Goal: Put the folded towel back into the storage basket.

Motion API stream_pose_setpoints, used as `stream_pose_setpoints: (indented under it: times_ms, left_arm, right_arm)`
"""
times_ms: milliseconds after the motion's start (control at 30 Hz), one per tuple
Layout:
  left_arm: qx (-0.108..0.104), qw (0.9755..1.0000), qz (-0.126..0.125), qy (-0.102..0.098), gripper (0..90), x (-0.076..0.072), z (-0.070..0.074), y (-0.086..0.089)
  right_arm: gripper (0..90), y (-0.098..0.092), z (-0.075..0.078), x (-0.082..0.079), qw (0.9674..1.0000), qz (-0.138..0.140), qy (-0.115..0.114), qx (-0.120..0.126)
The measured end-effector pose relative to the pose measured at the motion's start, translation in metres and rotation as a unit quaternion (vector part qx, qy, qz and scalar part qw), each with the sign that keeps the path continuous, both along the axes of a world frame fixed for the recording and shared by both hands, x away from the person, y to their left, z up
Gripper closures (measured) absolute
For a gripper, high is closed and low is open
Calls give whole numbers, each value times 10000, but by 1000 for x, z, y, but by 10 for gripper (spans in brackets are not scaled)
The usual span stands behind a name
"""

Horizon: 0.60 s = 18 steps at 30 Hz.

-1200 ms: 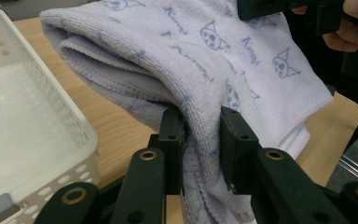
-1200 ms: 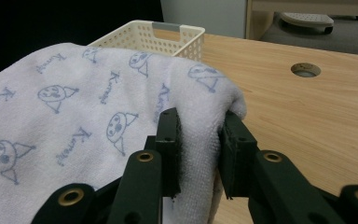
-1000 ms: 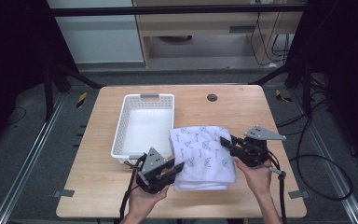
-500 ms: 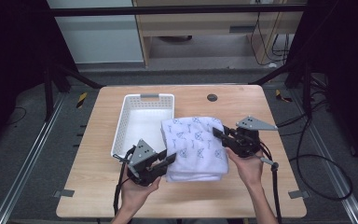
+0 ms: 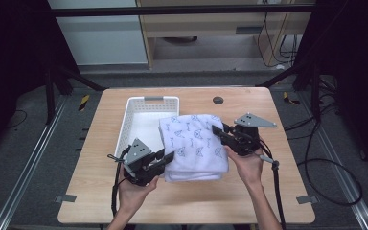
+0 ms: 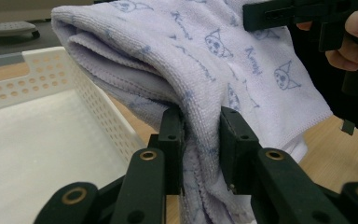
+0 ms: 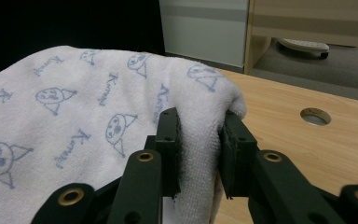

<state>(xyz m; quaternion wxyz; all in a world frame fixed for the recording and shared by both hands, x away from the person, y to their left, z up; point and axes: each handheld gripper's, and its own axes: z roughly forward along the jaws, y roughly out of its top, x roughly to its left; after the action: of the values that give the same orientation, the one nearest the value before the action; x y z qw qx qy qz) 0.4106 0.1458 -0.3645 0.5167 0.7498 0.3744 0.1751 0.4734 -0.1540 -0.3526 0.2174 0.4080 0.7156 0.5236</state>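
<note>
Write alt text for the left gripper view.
The left gripper clamps a folded white towel printed with blue cartoon faces, beside a white perforated basket. At upper right, the right gripper holds the towel's far edge.

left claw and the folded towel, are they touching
Touching. In the left gripper view the left claw has both black jaws pressed into the towel, its folded edge pinched between them.

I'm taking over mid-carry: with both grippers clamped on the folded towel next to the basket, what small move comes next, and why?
Probably carry it a bit further toward the white perforated plastic basket. The left gripper and right gripper are each shut on an edge of the folded white cat-print towel, which overlaps only the basket's near rim.
</note>
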Motion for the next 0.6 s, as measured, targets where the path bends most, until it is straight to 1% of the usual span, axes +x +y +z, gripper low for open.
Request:
stream_pose_setpoints:
  times_ms: [200,367,600]
  left_arm:
    - [-40,10000,61,-12,716,3,2,8]
    - [-115,9998,176,-18,716,7,5,16]
    - [-209,9994,283,1,716,11,8,29]
  right_arm:
    - [721,7,4,4,10000,10,-31,-4]
    - [721,15,8,8,10000,37,-71,-14]
    - [721,31,15,15,9998,89,-153,-75]
